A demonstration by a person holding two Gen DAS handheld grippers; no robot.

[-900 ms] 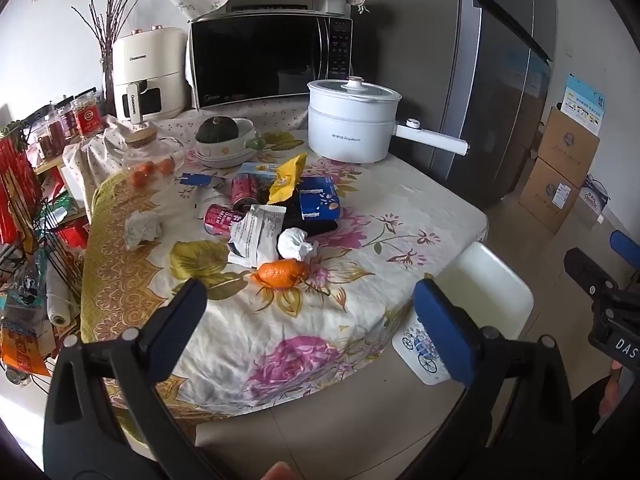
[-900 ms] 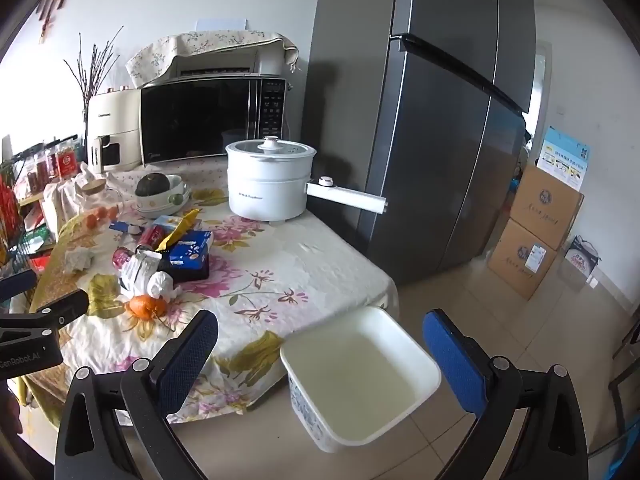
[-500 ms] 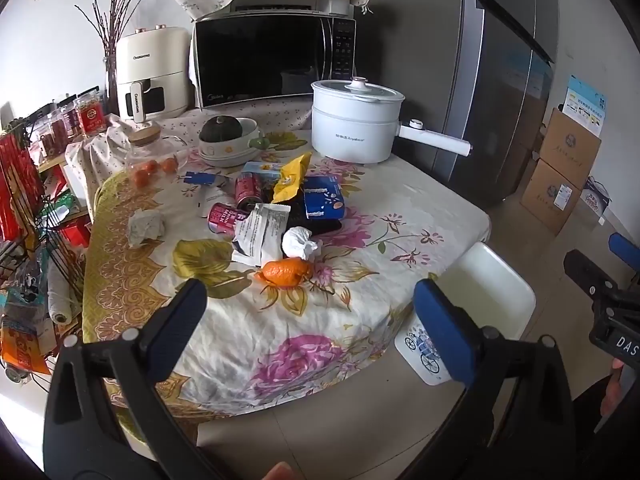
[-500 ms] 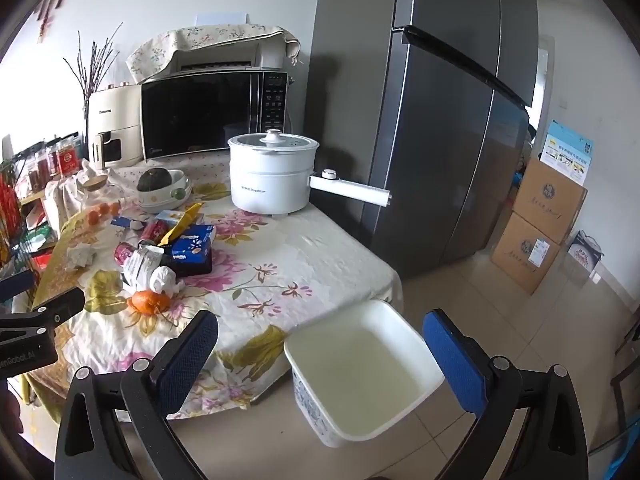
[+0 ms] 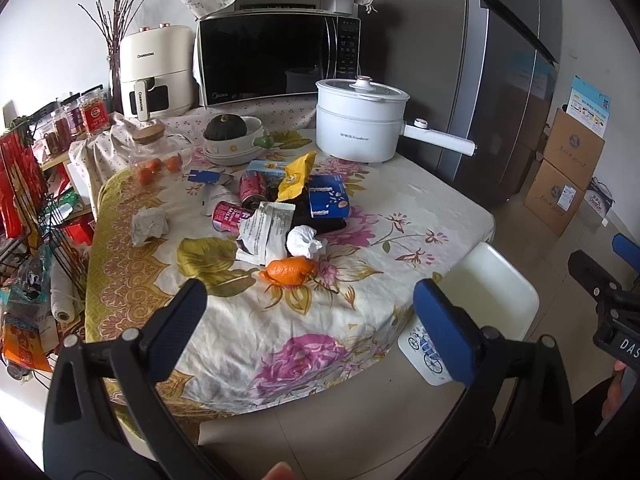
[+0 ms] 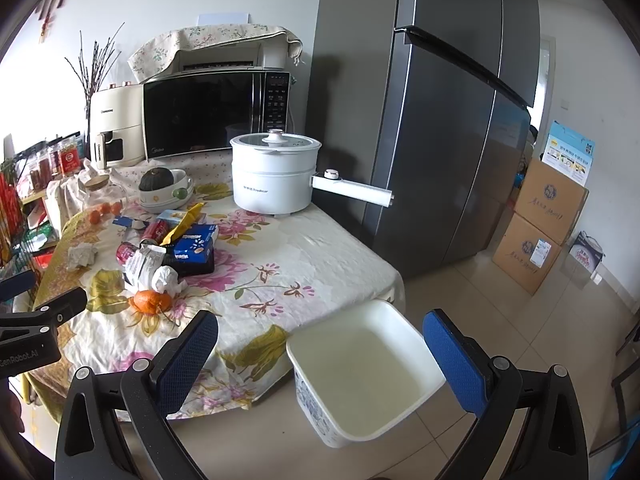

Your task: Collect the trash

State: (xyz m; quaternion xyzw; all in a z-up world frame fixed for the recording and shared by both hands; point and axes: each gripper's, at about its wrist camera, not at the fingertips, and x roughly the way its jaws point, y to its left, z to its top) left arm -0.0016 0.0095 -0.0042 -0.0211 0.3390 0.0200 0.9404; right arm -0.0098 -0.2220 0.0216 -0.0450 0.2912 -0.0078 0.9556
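Observation:
Trash lies in a heap on the flowered tablecloth (image 5: 420, 208): an orange peel (image 5: 289, 271), a white crumpled tissue (image 5: 304, 241), a printed wrapper (image 5: 264, 232), a blue snack box (image 5: 329, 201), a yellow bag (image 5: 297, 174), red cans (image 5: 253, 189) and a grey paper wad (image 5: 149, 225). A white empty bin (image 6: 360, 368) stands on the floor at the table's corner. My left gripper (image 5: 310, 316) is open and hangs before the table edge, short of the peel. My right gripper (image 6: 320, 354) is open above the bin's near side. Nothing is between either pair of fingers.
At the back of the table stand a white electric pot (image 5: 362, 120) with a long handle, a microwave (image 5: 276, 60), an air fryer (image 5: 154, 72), a bowl with a squash (image 5: 232, 140) and a glass jar (image 5: 154, 156). A fridge (image 6: 440, 120), cardboard boxes (image 6: 540, 232) and a cluttered rack (image 5: 28, 208) flank it.
Both views have edged slightly closer to the table, so the trash heap and the bin sit a little nearer. Both grippers have stayed wide open and empty.

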